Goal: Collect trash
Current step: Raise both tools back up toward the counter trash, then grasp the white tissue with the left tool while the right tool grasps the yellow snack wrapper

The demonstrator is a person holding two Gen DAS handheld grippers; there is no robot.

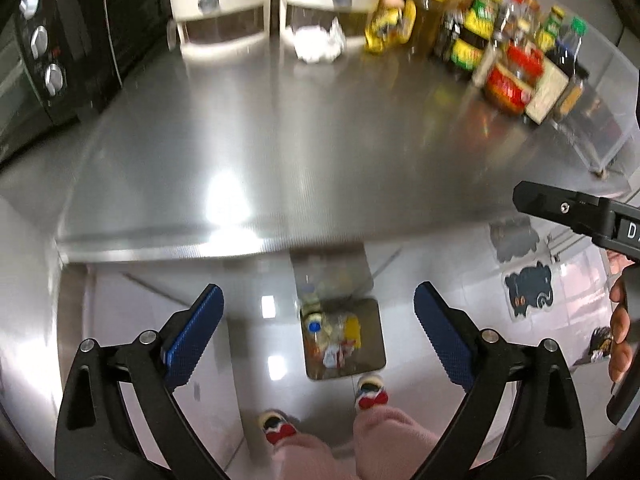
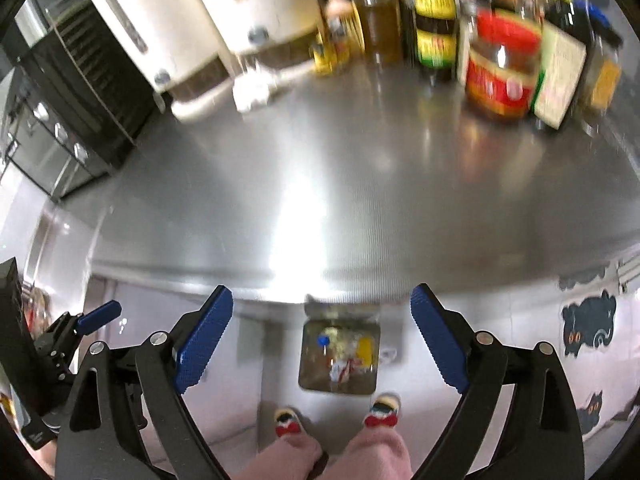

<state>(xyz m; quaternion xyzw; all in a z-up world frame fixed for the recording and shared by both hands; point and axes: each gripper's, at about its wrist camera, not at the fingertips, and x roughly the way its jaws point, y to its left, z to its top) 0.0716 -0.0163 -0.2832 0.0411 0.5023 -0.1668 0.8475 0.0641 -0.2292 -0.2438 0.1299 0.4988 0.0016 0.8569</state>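
Observation:
A steel trash bin (image 1: 376, 320) stands open on the floor below the counter's front edge, holding a bottle with a blue cap, yellow and red-white wrappers; it also shows in the right wrist view (image 2: 374, 360). A crumpled white paper (image 1: 320, 42) lies at the back of the steel counter (image 1: 300, 152) by the white dispensers; it also shows in the right wrist view (image 2: 252, 92). A yellow wrapper (image 1: 386, 28) leans near the jars. My left gripper (image 1: 319, 312) is open and empty above the bin. My right gripper (image 2: 321, 312) is open and empty above the bin too.
A black oven (image 1: 44, 48) stands at the left. Two white dispensers (image 1: 224, 4) stand at the back. Jars and bottles (image 1: 512, 68) crowd the back right beside a clear box (image 1: 612, 120). The person's feet in slippers (image 1: 370, 394) stand by the bin.

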